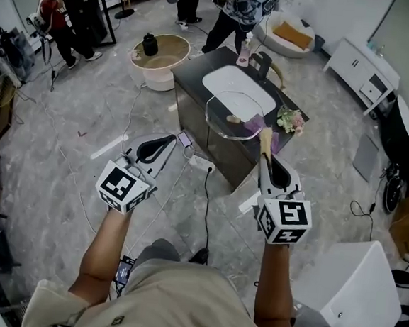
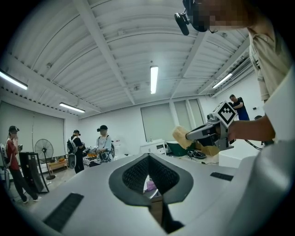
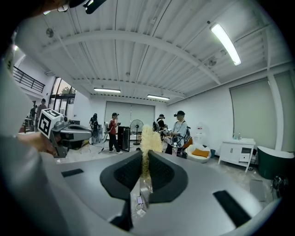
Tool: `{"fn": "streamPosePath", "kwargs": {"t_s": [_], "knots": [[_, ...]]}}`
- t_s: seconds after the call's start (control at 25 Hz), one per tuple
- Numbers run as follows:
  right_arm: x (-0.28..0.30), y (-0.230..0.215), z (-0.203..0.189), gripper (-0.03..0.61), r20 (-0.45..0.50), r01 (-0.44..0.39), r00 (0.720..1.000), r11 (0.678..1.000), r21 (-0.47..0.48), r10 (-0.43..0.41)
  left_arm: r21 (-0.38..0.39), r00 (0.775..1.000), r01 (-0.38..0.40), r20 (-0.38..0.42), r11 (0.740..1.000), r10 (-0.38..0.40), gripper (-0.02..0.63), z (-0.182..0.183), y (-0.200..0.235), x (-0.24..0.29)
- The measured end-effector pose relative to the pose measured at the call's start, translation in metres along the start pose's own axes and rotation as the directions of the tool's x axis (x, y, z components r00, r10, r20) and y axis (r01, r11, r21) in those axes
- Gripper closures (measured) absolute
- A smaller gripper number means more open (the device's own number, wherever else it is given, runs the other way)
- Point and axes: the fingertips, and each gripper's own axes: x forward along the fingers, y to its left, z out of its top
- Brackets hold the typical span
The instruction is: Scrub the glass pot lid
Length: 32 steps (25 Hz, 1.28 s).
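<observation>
The glass pot lid (image 1: pixel 220 127) lies on a dark counter (image 1: pixel 195 108) ahead of me, overlapping a white basin (image 1: pixel 238 86). My right gripper (image 1: pixel 265 144) is shut on a yellowish sponge (image 1: pixel 266 136), which sticks out past its jaws near the counter's front corner. The right gripper view shows the sponge (image 3: pixel 147 137) pinched between the right gripper's (image 3: pixel 144 162) dark pads. My left gripper (image 1: pixel 174 140) is shut and empty, held over the floor left of the counter. In the left gripper view the left gripper (image 2: pixel 148 160) has its jaws together, and the right gripper's sponge (image 2: pixel 181 137) shows to the right.
A purple cloth (image 1: pixel 254 125) and flowers (image 1: pixel 291 120) lie beside the lid, with a pink bottle (image 1: pixel 244 52) at the counter's far end. A round tub (image 1: pixel 159 57) stands beyond on the left. A power strip (image 1: pixel 201 163) and cables lie on the floor. A white box (image 1: pixel 353 290) stands at lower right.
</observation>
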Motion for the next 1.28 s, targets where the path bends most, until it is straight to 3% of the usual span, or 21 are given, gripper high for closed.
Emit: {"fn": "streamPosePath", "kwargs": {"t_s": [0.24, 0.48, 0.84, 1.28], "knots": [[0.011, -0.022, -0.012, 0.540, -0.030, 0.037, 0.999, 0.999, 0.020, -0.037, -0.009, 0.999, 0.051, -0.001, 0.999, -0.051, 0.600, -0.006, 0.004, 0.037], [0.031, -0.048, -0.019, 0.540, -0.058, 0.126, 0.991, 0.992, 0.021, -0.124, -0.025, 0.989, 0.148, 0.018, 0.989, -0.148, 0.600, -0.018, 0.022, 0.093], [0.082, -0.078, -0.016, 0.540, -0.089, 0.253, 0.964, 0.967, 0.026, -0.250, -0.033, 0.956, 0.289, 0.063, 0.957, -0.286, 0.600, -0.023, 0.066, 0.175], [0.123, -0.090, -0.012, 0.540, -0.106, 0.369, 0.925, 0.929, 0.026, -0.365, -0.036, 0.917, 0.392, 0.090, 0.919, -0.388, 0.600, -0.034, 0.112, 0.228]]}}
